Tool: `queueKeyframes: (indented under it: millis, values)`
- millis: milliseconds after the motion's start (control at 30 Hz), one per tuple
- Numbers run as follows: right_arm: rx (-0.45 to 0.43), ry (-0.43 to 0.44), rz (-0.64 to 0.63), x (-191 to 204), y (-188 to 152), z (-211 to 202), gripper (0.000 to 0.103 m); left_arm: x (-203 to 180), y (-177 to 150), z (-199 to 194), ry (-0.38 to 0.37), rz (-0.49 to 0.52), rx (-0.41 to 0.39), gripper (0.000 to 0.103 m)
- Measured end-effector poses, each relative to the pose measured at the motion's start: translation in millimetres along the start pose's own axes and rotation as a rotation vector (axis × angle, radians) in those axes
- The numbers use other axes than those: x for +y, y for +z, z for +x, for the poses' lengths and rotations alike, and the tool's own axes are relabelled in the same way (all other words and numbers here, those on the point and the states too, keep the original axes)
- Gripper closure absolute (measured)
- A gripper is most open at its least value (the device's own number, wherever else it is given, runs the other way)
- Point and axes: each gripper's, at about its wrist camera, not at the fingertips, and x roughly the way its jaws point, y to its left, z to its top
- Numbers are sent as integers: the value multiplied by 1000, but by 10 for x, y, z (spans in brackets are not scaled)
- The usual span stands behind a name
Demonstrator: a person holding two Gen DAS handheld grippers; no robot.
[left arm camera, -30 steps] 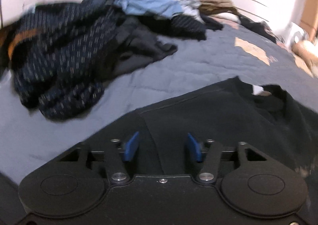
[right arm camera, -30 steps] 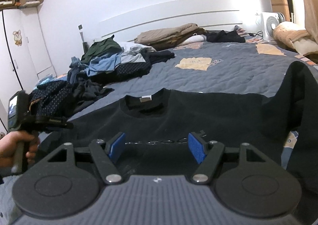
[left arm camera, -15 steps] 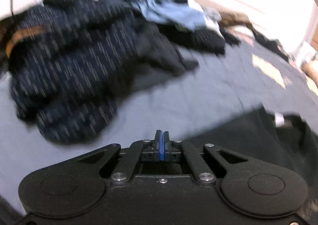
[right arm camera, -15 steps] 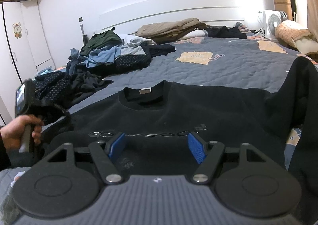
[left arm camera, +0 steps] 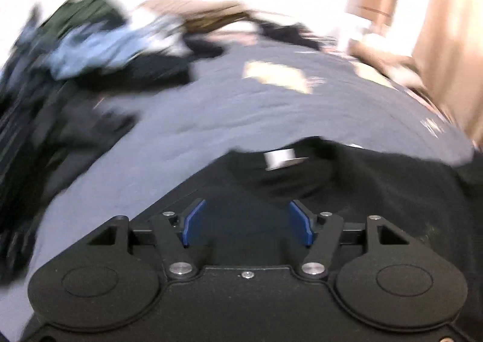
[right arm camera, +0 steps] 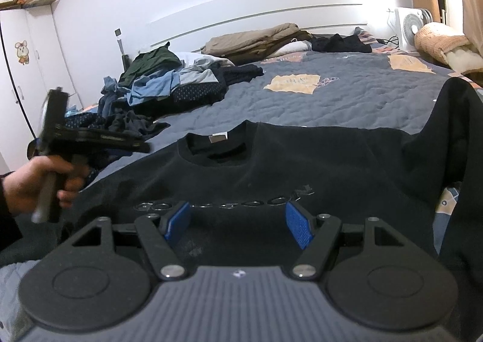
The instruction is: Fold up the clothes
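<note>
We work on a wide bed (right arm camera: 347, 100) under a grey quilted cover, which carries two pale patches we can count, set against a white headboard (right arm camera: 256, 18) and a plain white wall. A white wardrobe (right arm camera: 27, 70) stands at the left with two open cardboard boxes on top, and one white fan (right arm camera: 407, 26) sits at the far right corner beside a rolled blanket. One black sweatshirt (right arm camera: 302, 166) lies flat, front up, across the near part of the bed, collar and label pointing toward the headboard, one sleeve draped up at the right. One loose heap of clothes (right arm camera: 169, 85) lies on the left side and one folded stack (right arm camera: 256, 40) rests by the headboard. Our left gripper (left arm camera: 246, 225) has just been opening; its fingers stand apart over the sweatshirt's shoulder with nothing clamped between them. Our right gripper (right arm camera: 238, 224) is likewise released above the chest lettering.
</note>
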Motion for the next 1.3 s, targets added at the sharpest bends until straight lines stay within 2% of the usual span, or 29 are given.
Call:
queueKeyframes:
  millis: [167,267,400,500,800,833,900,967,1133,1233,1300]
  values:
    - [-11,25,42,-74,35,-24,33,-529,32,355,-52,246,30,43]
    - [-19,57,57,-110,55,-47,33,-699,19,607,-50,342,78,43]
    - [-17,114,67,-113,56,-64,33,-750,16,885,-59,395,153,49]
    - [-13,143,51,-70,44,-67,33,-773,-8,1045,-74,429,199,49]
    - [5,145,24,9,25,-49,32,-831,-66,1224,-126,528,290,46]
    - [5,143,24,9,26,-51,32,-814,-59,1229,-134,528,301,49]
    - [4,140,23,11,28,-54,32,-786,-40,1229,-141,525,313,61]
    - [4,136,22,14,26,-46,32,-781,-32,1202,-117,545,311,94]
    - [4,125,37,-15,21,-38,32,-799,-45,1071,-65,613,288,97]
    - [3,122,43,-29,25,-41,32,-827,-51,964,-16,645,233,98]
    - [1,123,45,-35,29,-42,32,-795,14,906,16,619,176,98]
